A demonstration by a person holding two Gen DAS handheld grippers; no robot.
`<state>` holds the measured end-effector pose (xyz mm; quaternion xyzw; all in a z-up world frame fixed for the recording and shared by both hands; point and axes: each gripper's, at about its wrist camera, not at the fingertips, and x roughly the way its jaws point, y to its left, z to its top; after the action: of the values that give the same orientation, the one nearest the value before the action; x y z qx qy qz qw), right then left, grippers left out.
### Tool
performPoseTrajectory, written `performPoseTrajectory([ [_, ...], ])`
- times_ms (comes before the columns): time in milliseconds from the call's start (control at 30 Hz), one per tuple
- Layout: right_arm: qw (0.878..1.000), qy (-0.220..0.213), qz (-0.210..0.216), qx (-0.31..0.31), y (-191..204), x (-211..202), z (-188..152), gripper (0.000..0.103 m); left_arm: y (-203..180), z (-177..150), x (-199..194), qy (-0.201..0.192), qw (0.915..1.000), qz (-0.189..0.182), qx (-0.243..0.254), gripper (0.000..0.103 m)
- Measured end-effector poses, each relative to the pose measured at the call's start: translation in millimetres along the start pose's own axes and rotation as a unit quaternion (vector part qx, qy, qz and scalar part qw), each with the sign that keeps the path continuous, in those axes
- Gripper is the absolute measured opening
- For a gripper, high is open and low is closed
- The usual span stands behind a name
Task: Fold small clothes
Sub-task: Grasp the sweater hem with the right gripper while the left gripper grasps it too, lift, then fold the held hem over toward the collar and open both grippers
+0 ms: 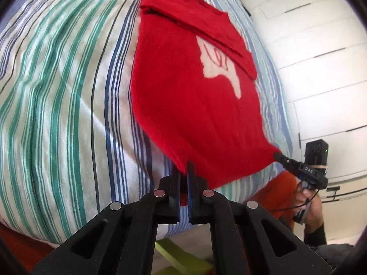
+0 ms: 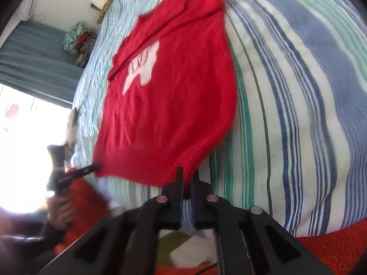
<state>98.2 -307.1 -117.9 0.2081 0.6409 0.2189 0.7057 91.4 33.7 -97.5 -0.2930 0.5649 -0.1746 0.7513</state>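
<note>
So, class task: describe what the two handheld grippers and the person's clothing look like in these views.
Both the left gripper and the right gripper are matte black, with angular linkage arms joined by round silver pins and narrow flat fingers. Seen from the left camera, the right unit has white lettering, a thin black cable and a black box with a green light. The person wears an orange garment and a dark wristband.

sweater on bedspread

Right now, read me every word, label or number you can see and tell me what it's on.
"DAS": white label on the right gripper, blurred, uncertain reading.
Red lines on the red sweater's white motif: not readable as letters.
Nothing legible on the striped bedcover.
</note>
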Motion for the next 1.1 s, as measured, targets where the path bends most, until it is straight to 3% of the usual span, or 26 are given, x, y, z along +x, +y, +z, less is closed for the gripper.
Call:
performPoseTrajectory([
  [167, 0.995, -0.094, 0.022, -0.013, 17, -25, 53, 0.005, -16, 85, -20, -0.08, 0.9966, -0.023, 0.001, 0.002],
  [333, 0.985, -0.171, 0.006, -0.036, 37, -11, 154, 0.005, -19, 196, 4, -0.119, 0.9927, 0.019, 0.009, 0.002],
  [567, 0.98, -0.188, -0.048, -0.039, 44, 48, 302, 0.005, -5, 302, 63, -0.125, 0.9868, 0.103, 0.005, 0.004],
  [633, 0.98, -0.188, -0.057, -0.034, 38, 64, 329, 0.005, 6, 322, 77, -0.118, 0.9849, 0.125, -0.02, 0.012],
  [667, 0.981, -0.184, -0.055, -0.025, 32, 73, 340, 0.006, 12, 330, 80, -0.116, 0.9829, 0.138, -0.037, 0.022],
  [700, 0.982, -0.181, -0.054, -0.014, 27, 81, 348, 0.007, 17, 335, 82, -0.119, 0.9794, 0.155, -0.051, 0.042],
  [733, 0.981, -0.184, -0.056, -0.005, 23, 86, 353, 0.016, 22, 339, 78, -0.129, 0.9765, 0.162, -0.061, 0.051],
  [767, 0.979, -0.192, -0.066, 0.001, 20, 88, 359, 0.038, 27, 340, 72, -0.145, 0.9736, 0.163, -0.067, 0.06],
  [833, 0.973, -0.218, -0.075, 0.003, 18, 82, 359, 0.062, 35, 339, 58, -0.167, 0.9694, 0.164, -0.074, 0.062],
  [933, 0.968, -0.244, -0.065, -0.01, 21, 63, 352, 0.062, 32, 320, 42, -0.188, 0.965, 0.175, -0.053, 0.062],
  [1033, 0.968, -0.236, -0.052, -0.064, 39, 50, 335, 0.062, 10, 281, 36, -0.185, 0.9681, 0.168, 0.014, 0.069],
  [1100, 0.97, -0.212, -0.04, -0.112, 54, 49, 314, 0.062, -1, 250, 45, -0.17, 0.9688, 0.171, 0.056, 0.087],
])
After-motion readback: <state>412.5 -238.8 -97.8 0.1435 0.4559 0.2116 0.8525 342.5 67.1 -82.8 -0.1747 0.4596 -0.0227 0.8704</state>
